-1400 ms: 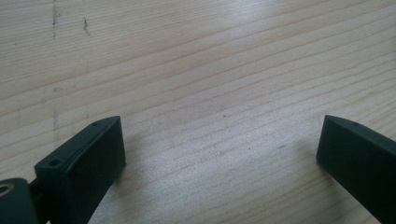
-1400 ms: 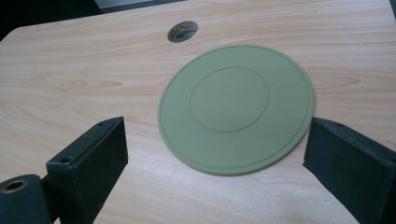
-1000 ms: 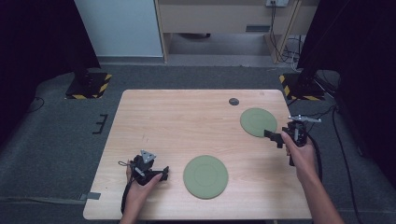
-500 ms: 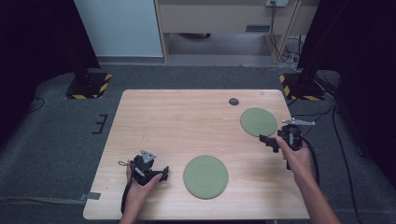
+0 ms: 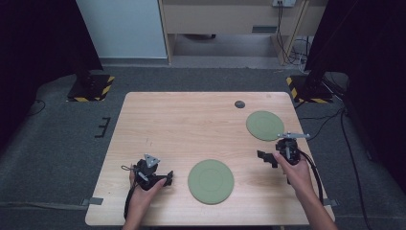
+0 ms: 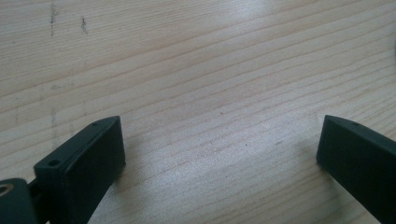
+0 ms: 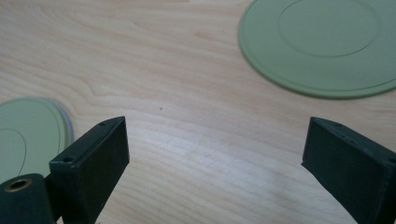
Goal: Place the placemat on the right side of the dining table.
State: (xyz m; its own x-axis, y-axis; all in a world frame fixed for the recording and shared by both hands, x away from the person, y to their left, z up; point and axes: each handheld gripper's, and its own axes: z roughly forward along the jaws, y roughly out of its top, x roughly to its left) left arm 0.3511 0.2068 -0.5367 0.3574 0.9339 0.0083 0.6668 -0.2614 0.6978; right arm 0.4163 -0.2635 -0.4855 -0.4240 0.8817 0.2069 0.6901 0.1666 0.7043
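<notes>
Both grippers rest wide apart and empty: the right gripper (image 5: pixel 266 157) between two green discs (image 5: pixel 210 181) (image 5: pixel 265 125). Left gripper (image 5: pixel 167 178) sits on the bare table (image 5: pixel 182 124)

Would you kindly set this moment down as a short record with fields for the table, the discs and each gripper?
surface: light wooden table
larger green disc: near the front edge, between the two hands
smaller green disc: toward the far right, flat on the wood
small dark round thing: near the far edge, kind unclear
left gripper: open, over bare wood beside the larger green disc
right gripper: open, low over the table, nearer the person than the smaller green disc, touching neither disc
held: nothing
</notes>
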